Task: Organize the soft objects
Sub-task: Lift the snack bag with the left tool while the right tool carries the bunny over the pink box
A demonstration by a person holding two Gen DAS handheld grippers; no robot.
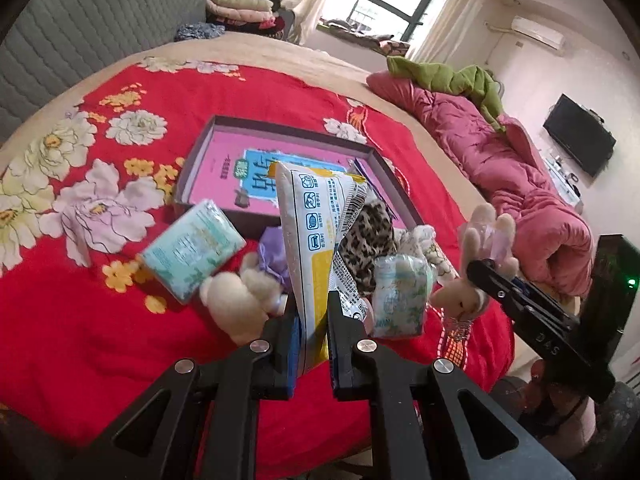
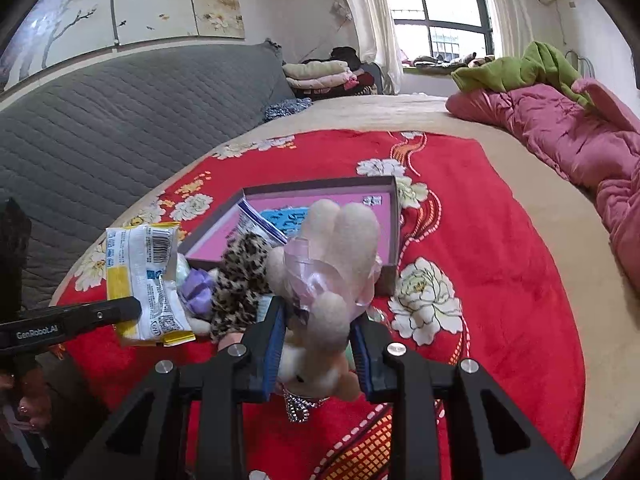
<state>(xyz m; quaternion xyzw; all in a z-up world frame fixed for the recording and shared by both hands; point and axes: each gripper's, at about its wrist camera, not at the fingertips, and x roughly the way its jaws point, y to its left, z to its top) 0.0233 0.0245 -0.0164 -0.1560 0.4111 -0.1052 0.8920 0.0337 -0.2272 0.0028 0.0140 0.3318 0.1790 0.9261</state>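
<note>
the left gripper (image 1: 312, 320) is clamped on a crinkly white-and-yellow wipes pack (image 1: 316, 240), which stands up between its fingers. the right gripper (image 2: 318, 344) pinches a fuzzy cream bunny (image 2: 332, 280) with a pink ribbon. just past both sets of fingers, on the red floral blanket (image 1: 200, 100), sits a shallow box (image 1: 224, 128) with a glossy pink floor. beside the left fingers lie a tissue pack (image 1: 192, 248), a plush bear (image 1: 240, 300) and a leopard pouch (image 1: 368, 236).

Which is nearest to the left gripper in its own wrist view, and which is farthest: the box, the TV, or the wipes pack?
1. wipes pack: clamped in the left gripper.
2. box: just beyond, on the red blanket.
3. TV: far right, on the wall.
</note>
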